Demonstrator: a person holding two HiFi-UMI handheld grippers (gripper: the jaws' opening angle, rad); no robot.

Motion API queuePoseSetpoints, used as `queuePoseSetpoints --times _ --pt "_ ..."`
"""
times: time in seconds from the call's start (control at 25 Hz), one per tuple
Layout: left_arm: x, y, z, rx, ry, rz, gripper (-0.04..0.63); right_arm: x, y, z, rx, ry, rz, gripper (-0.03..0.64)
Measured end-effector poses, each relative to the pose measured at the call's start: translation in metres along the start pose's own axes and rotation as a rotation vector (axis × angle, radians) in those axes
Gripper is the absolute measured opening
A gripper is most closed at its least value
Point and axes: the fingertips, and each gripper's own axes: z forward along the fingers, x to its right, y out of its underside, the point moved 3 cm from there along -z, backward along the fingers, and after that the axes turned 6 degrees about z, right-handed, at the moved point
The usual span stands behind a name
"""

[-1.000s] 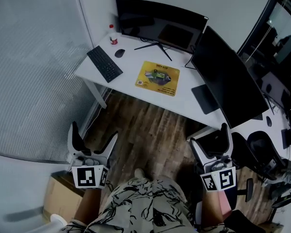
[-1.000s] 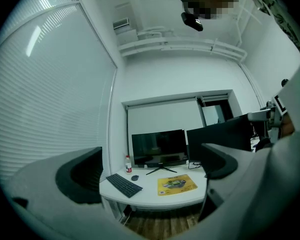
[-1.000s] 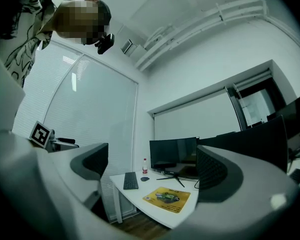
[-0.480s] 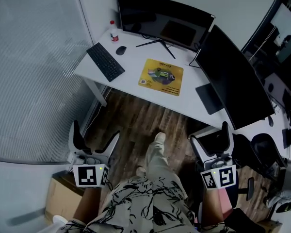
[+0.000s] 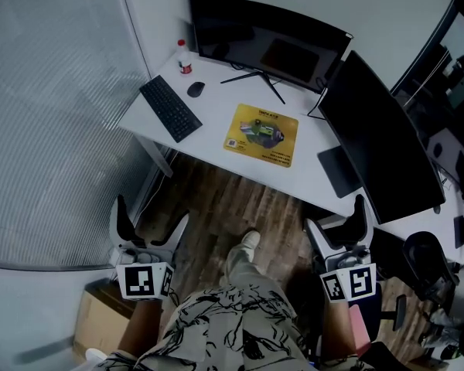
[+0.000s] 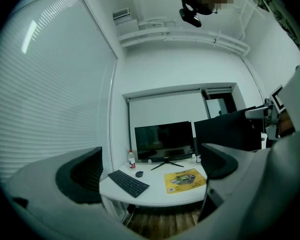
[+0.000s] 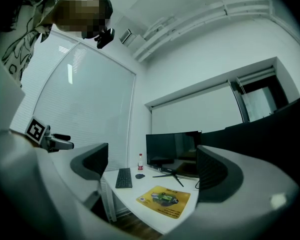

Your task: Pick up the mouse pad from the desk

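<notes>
You held the left tool (image 5: 151, 213) and right tool (image 5: 336, 216) with jaws apart, empty, well apart from the white bench (image 5: 216, 108). The yellow rectangular printed mouse pad (image 5: 261, 134) lay flat there.

The person wears a pale shirt (image 5: 232, 332) scrawled with black line patterns, light trousers (image 5: 237, 267) and a light shoe (image 5: 250, 240). The left gripper (image 5: 151, 212) and right gripper (image 5: 335, 215) are white with dark jaws. Each carries a cube (image 5: 143, 280) of black-and-white square markers.
</notes>
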Motion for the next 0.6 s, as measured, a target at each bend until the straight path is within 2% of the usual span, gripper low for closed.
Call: queuePoseSetpoints --times 0.6 --pt "-0.007 -0.006 0.125 -0.009 -0.008 -0.002 0.601 0.067 -0.002 0.113 0.005 -0.014 0.007 0.541"
